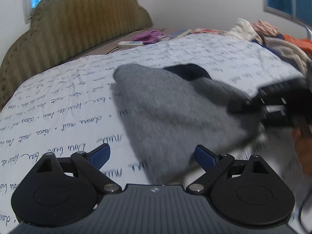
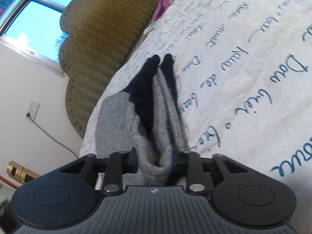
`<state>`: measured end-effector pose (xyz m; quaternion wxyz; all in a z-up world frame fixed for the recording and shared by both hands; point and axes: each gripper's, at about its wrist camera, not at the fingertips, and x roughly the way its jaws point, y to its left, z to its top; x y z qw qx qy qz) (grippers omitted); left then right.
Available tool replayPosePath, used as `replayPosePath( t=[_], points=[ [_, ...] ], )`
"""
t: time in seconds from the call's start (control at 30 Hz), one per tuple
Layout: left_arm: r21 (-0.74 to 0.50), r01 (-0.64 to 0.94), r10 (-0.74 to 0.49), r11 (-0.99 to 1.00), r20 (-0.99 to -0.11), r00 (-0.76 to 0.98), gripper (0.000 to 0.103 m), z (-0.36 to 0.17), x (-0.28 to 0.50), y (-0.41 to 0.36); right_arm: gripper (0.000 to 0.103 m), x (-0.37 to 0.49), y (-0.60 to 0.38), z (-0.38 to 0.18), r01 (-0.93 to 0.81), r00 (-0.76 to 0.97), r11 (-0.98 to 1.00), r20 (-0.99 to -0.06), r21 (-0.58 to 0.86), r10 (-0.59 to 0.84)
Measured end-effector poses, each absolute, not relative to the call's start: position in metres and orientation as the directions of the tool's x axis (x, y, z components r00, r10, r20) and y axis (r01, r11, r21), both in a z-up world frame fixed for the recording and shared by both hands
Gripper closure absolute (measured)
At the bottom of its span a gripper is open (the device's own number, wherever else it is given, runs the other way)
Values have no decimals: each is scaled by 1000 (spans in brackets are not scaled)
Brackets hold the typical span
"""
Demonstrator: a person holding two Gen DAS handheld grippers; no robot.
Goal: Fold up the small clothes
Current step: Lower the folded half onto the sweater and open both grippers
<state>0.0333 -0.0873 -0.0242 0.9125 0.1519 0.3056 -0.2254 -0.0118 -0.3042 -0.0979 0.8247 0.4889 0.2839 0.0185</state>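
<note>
Two grey socks (image 2: 156, 128) with dark navy toes lie together on the script-printed bedspread (image 2: 243, 62), their cuff ends bunched between the closed-in fingers of my right gripper (image 2: 156, 161), which grips them. My left gripper (image 1: 152, 156) stands spread wide with nothing between its blue pads (image 1: 101, 154); grey knit lies just ahead of them and runs off toward the right gripper, seen as a dark blur at the frame edge. Risk, as I judge it: the hold is on a thick wad of cuff, so one sock could slide out while the other stays pinched, and the pair would come apart mid-fold. If my left gripper closes on only the top layer, the fold will drag crooked, or catch the bedspread with it. Hard to read: the left view is smeared by motion, so the socks' near edge and its contact with the pads are uncertain. From the right view the right gripper's own pads are hidden by fabric. A clothes pile (image 1: 282, 42) sits far off, indistinct.
</note>
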Motion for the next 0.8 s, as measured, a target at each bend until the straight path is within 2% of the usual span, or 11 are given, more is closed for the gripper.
replayPosePath(
  t=[0.07,0.2,0.47,0.63,0.7,0.8],
  points=[
    [167,523,-317,836,-632,707,8,-30,24,-87,87,-12,-307,-102,259,841,493,-445,831,308],
    [220,514,-285,829,-624,728,8,-41,18,-90,89,-12,-306,-104,267,841,479,-445,836,308],
    [223,297,-129,928,-558,820,9,-34,33,-68,92,-16,-303,-101,258,837,476,-441,840,325],
    [203,300,-128,932,-591,797,9,-32,35,-59,93,-18,-292,-97,248,816,556,-480,793,321],
    [201,313,-142,928,-586,798,11,-29,31,-61,92,-18,-292,-97,249,808,577,-496,778,319],
    [183,329,-173,926,-569,804,8,-17,22,-61,92,-20,-289,-87,241,794,637,-526,732,305]
  ],
)
